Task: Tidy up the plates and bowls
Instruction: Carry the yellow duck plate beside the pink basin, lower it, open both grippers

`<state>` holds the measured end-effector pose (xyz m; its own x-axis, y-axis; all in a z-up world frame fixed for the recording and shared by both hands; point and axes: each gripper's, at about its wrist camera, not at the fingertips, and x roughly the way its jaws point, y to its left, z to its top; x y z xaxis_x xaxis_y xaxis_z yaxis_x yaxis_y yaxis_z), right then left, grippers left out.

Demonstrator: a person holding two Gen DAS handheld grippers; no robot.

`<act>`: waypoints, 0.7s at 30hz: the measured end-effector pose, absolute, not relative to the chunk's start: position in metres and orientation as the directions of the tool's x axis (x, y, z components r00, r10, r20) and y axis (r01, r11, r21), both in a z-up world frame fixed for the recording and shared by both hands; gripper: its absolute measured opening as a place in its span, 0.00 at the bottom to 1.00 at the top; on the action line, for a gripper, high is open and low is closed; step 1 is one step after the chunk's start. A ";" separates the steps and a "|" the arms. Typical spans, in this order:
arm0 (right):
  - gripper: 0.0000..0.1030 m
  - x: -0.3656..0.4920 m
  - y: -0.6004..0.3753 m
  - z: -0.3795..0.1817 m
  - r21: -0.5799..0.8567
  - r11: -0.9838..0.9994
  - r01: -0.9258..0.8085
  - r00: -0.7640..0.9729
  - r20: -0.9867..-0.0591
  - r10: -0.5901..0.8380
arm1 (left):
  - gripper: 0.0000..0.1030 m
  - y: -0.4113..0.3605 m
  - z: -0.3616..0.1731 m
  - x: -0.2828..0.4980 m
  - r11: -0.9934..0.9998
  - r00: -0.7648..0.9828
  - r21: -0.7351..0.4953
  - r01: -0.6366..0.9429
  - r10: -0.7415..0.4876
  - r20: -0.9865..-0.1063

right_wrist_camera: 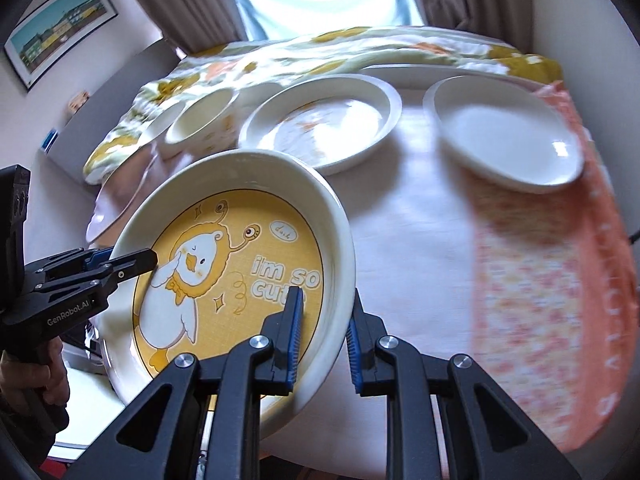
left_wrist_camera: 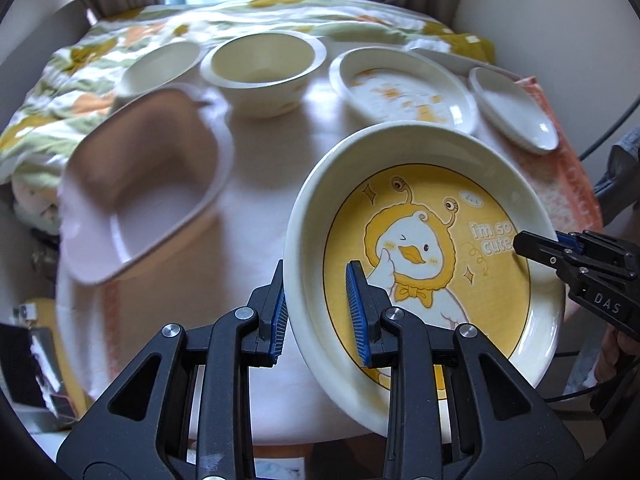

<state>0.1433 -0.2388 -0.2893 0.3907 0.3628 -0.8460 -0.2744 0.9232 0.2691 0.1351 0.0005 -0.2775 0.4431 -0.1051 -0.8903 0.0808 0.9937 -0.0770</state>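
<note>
A cream plate with a yellow duck picture (left_wrist_camera: 432,248) is held tilted above the table. My left gripper (left_wrist_camera: 318,304) is shut on its left rim, one finger inside and one outside. My right gripper (right_wrist_camera: 324,330) is shut on its right rim (right_wrist_camera: 340,256) the same way. The right gripper also shows in the left wrist view (left_wrist_camera: 560,256), and the left gripper in the right wrist view (right_wrist_camera: 120,264). On the table behind stand a cream bowl (left_wrist_camera: 262,70), a smaller bowl (left_wrist_camera: 160,68), a patterned plate (left_wrist_camera: 404,88) and a plain white plate (left_wrist_camera: 514,110).
A pink rectangular basin (left_wrist_camera: 144,184) sits at the left of the table. A flowered blanket (left_wrist_camera: 80,80) lies behind the dishes. An orange patterned cloth (right_wrist_camera: 540,280) covers the right side of the table. A framed picture (right_wrist_camera: 60,28) hangs on the left wall.
</note>
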 end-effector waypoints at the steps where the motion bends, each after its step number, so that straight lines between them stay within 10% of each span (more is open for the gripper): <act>1: 0.18 0.144 -0.229 -0.292 0.272 0.920 -0.281 0.384 -0.847 0.367 | 0.24 0.009 -0.282 0.133 0.995 0.444 -0.061 0.077 -0.089 -0.891; 21: 0.18 0.138 -0.172 -0.320 0.229 0.936 -0.266 0.369 -0.873 0.318 | 0.24 0.054 -0.320 0.127 0.994 0.440 -0.088 0.071 -0.110 -0.891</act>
